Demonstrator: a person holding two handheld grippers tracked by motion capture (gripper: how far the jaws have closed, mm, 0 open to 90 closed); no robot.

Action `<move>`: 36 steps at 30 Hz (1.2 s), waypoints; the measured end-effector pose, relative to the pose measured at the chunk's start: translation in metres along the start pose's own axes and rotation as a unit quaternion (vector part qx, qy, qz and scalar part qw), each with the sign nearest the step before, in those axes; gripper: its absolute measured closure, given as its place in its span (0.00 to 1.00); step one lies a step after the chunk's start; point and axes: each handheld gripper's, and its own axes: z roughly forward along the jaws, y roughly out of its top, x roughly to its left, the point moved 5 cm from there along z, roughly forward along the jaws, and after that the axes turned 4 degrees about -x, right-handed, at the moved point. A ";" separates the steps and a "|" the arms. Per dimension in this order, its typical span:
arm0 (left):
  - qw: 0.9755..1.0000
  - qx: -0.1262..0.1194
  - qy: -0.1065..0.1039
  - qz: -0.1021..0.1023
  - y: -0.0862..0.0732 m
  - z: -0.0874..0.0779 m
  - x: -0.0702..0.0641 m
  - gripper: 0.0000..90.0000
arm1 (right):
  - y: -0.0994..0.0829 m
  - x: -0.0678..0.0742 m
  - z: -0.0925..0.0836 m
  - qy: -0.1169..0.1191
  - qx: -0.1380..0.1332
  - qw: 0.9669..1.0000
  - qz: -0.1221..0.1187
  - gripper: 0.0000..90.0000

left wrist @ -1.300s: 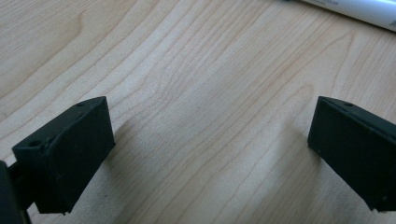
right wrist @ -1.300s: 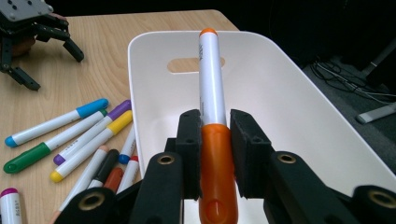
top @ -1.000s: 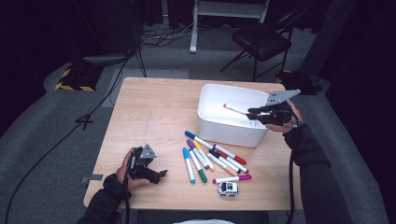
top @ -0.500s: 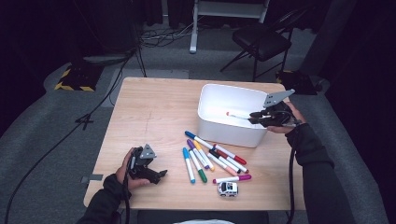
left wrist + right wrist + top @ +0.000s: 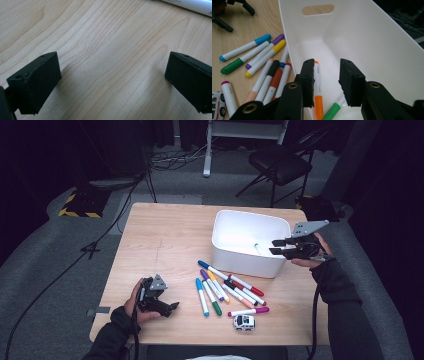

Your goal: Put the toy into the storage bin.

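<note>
A white bin (image 5: pixel 227 255) stands on the right half of the wooden table (image 5: pixel 165 240). My right gripper (image 5: pixel 275 246) reaches over the bin's right rim; its jaws have just been opening and stand apart with nothing between them (image 5: pixel 327 82). Below them an orange-capped marker (image 5: pixel 318 82) and a green-capped marker (image 5: pixel 332 111) lie inside the bin (image 5: pixel 367 42). Several coloured markers (image 5: pixel 227 287) lie in front of the bin. My left gripper (image 5: pixel 172 307) rests at the table's front left, open over bare wood (image 5: pixel 112 80).
A small white toy car (image 5: pixel 244 321) sits near the front edge, right of centre. A black chair (image 5: pixel 280 165) and cables lie on the floor behind the table. A white marker barrel (image 5: pixel 190 3) crosses the top of the left gripper view.
The right gripper, which held a marker over the bin, has lowered a little and opened; the marker now lies in the bin. The left gripper has not moved.
</note>
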 end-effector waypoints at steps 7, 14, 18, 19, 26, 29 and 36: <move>1.000 0.000 0.000 0.000 0.000 0.000 0.000 0.01 | 0.003 0.021 -0.021 -0.008 -0.066 0.998 0.000 0.69; 1.000 0.001 0.001 -0.001 0.000 0.000 0.000 0.01 | -0.008 0.047 -0.027 0.006 -0.084 0.996 -0.013 0.68; 1.000 0.000 0.000 0.000 0.000 0.000 0.000 0.01 | -0.019 0.061 -0.020 0.018 -0.083 0.996 -0.015 0.68; 1.000 0.001 0.000 0.000 0.000 0.000 0.000 0.01 | -0.023 0.064 -0.017 0.021 -0.080 0.996 -0.018 0.68; 1.000 0.001 0.001 0.000 0.000 0.000 0.000 0.01 | -0.045 0.083 0.007 0.041 -0.055 0.997 -0.017 0.67; 1.000 0.000 0.000 0.000 0.000 0.000 0.000 0.01 | -0.058 0.089 0.022 0.050 -0.034 0.998 -0.014 0.67; 1.000 0.001 0.001 0.000 0.000 0.000 0.000 0.01 | -0.088 0.089 0.054 0.057 0.004 0.998 0.009 0.67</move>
